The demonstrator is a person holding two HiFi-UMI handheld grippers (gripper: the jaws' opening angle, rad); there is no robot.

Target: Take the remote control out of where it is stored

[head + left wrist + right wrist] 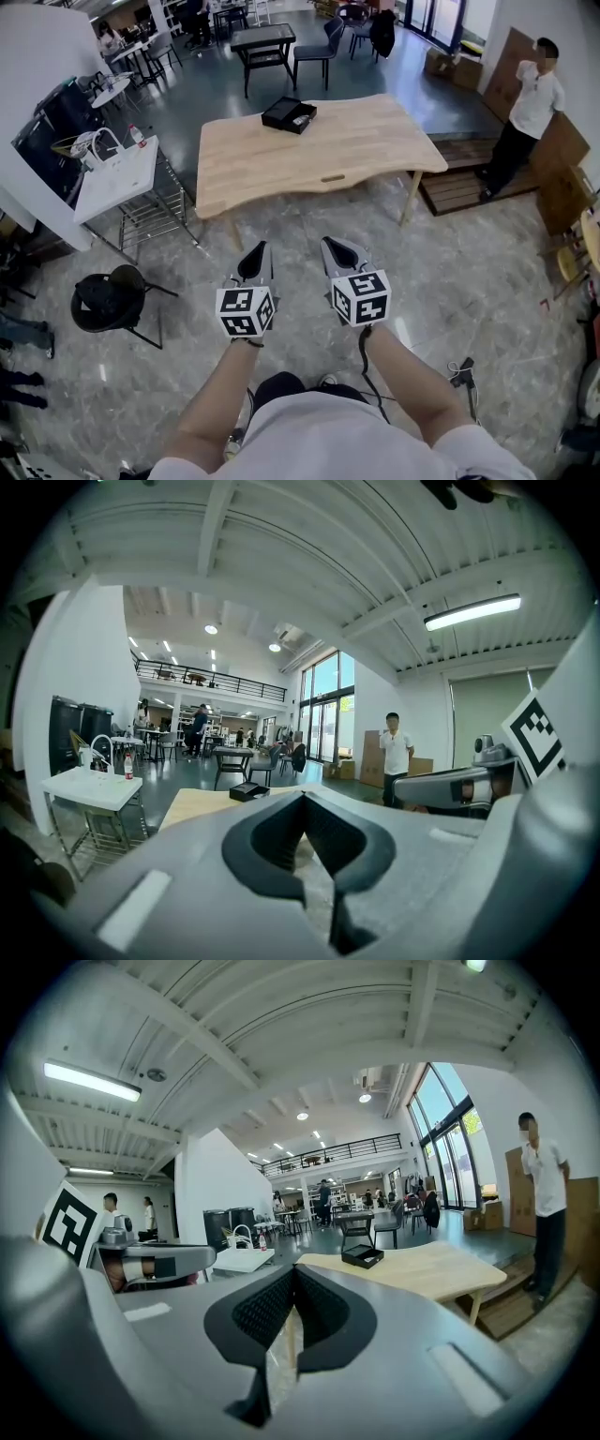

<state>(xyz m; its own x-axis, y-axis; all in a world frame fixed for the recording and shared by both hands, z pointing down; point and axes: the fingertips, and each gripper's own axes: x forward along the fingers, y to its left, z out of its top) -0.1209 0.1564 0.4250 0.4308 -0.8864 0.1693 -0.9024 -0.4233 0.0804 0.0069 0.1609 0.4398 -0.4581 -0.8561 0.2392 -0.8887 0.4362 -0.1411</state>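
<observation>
While the wearer of the head camera stands on the marble-patterned floor (487, 281) well back from the worktop, a black stool (108, 300) sits at far left, with a white side table (112, 178) carrying a curved tap and a small bottle just beyond it.

The left gripper (260, 251) is held out at waist height, pointing toward the worktop. Seen in its own view, the left gripper (302, 799) has its jaws brought together at the tip, with nothing between them.

Beyond both grippers stands the light wooden worktop (356, 150), bare apart from a black box (289, 114) near its far edge, left of centre. The box also shows in the left gripper view (248, 790) and in the right gripper view (362, 1256). The remote control cannot be made out in any view; whether it lies in that box cannot be told.

Just beside the left one, the right gripper (333, 247) points the same way. In its own view, the right gripper (292, 1271) likewise has its jaws closed tip to tip and holds nothing.

At far right a person in a white shirt (530, 103) stands by brown cardboard boxes, well apart from the worktop.
</observation>
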